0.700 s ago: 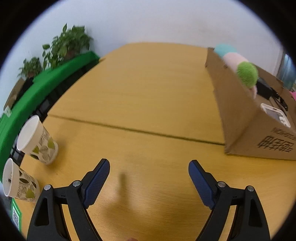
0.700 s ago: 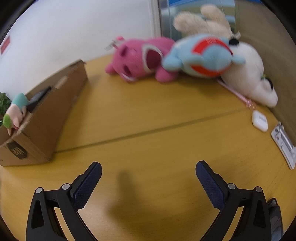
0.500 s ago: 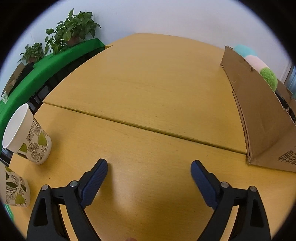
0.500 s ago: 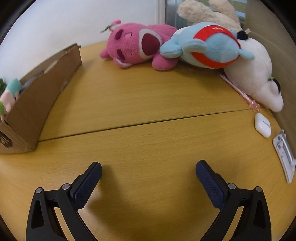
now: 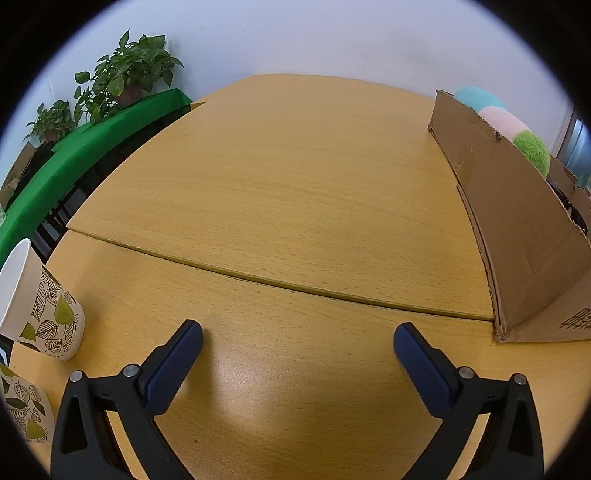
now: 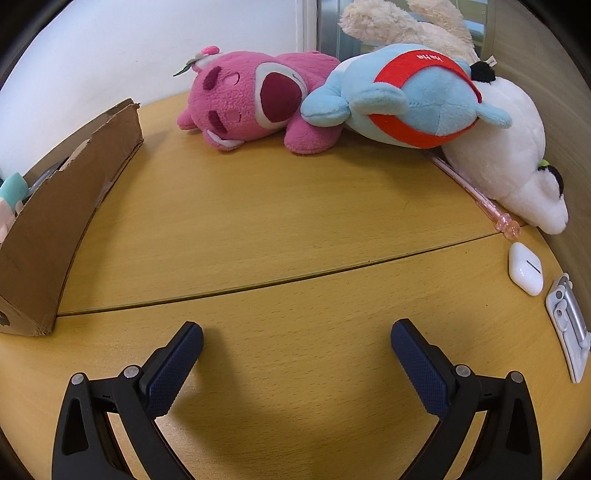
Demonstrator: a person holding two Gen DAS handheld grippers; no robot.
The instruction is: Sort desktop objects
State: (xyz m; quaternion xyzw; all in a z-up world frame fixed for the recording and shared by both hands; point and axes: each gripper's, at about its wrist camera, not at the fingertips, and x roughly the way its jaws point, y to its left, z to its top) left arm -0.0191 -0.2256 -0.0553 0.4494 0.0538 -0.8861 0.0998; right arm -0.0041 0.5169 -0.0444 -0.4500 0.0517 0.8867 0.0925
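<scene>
My left gripper (image 5: pixel 297 338) is open and empty, low over the wooden table (image 5: pixel 295 184). A cardboard box (image 5: pixel 517 229) stands to its right with a pastel plush (image 5: pixel 517 133) sticking out. Two leaf-print paper cups (image 5: pixel 40 314) stand at the left edge. My right gripper (image 6: pixel 295 336) is open and empty over the table. Ahead of it lie a pink plush (image 6: pixel 251 99), a blue and red plush (image 6: pixel 413 99) and a white plush (image 6: pixel 509 158). A pink pen (image 6: pixel 476 195), a white earbud case (image 6: pixel 526 267) and a white clip-like item (image 6: pixel 569 325) lie at the right. The box (image 6: pixel 62 218) is at its left.
Potted plants (image 5: pixel 125 77) stand on a green-covered ledge (image 5: pixel 92 147) beyond the table's left edge. A white wall runs behind. A seam (image 6: pixel 295 280) crosses the tabletop. A beige plush (image 6: pixel 399 22) lies behind the others.
Both grippers have dropped and tilted lower toward the table. The left view has turned left, so the box slid right. The right view has turned right, so the plush toys came nearer.
</scene>
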